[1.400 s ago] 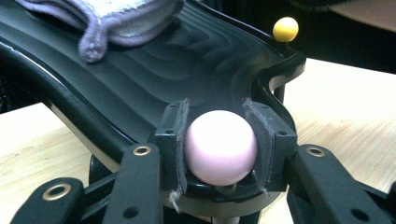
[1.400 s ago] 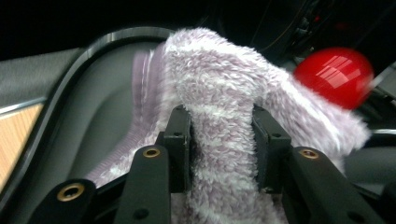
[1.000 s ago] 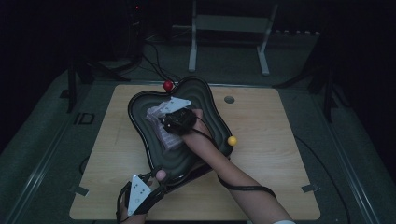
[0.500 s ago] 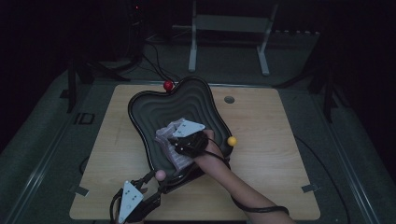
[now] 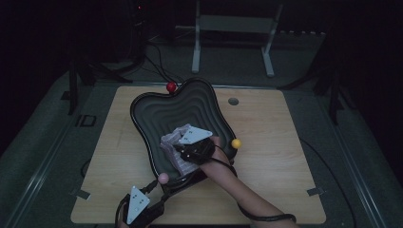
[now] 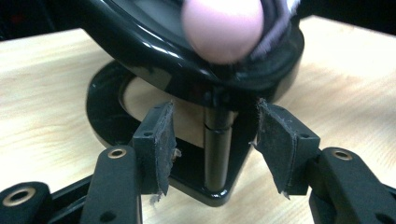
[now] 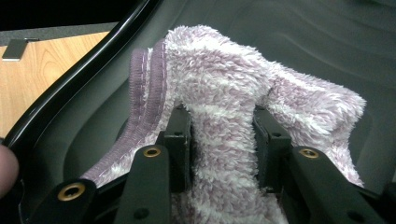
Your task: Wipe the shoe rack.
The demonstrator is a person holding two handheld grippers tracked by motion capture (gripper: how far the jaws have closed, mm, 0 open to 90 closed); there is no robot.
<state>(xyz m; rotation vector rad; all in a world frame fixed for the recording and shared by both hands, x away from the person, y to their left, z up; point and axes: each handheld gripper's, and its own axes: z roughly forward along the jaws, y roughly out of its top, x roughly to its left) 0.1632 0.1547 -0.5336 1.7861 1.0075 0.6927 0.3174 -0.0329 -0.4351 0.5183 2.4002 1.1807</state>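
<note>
A black wavy tray (image 5: 142, 102) stands on a post over the wooden table. In it lies a fluffy purple-and-white cloth (image 5: 172, 142), and my right gripper (image 5: 183, 148) is shut on it. In the right gripper view the pads of that gripper (image 7: 223, 135) pinch a fold of the cloth (image 7: 224, 84). My left gripper (image 5: 159, 190) sits at the tray's near corner, below a pink ball (image 5: 163, 178). Its jaws (image 6: 215, 140) have just been opening and stand apart on either side of the black post (image 6: 217, 149), without touching it.
A red ball (image 5: 171, 87) tops the tray's far corner and a yellow ball (image 5: 236, 143) its right edge. The post rises from a black ring base (image 6: 100, 116). A small hole (image 5: 233, 101) lies in the table behind the tray. A metal frame (image 5: 233, 23) stands beyond the table.
My right gripper has dragged the cloth from the middle of the tray toward its near side, then held still. My left gripper has sunk slightly at the near corner.
</note>
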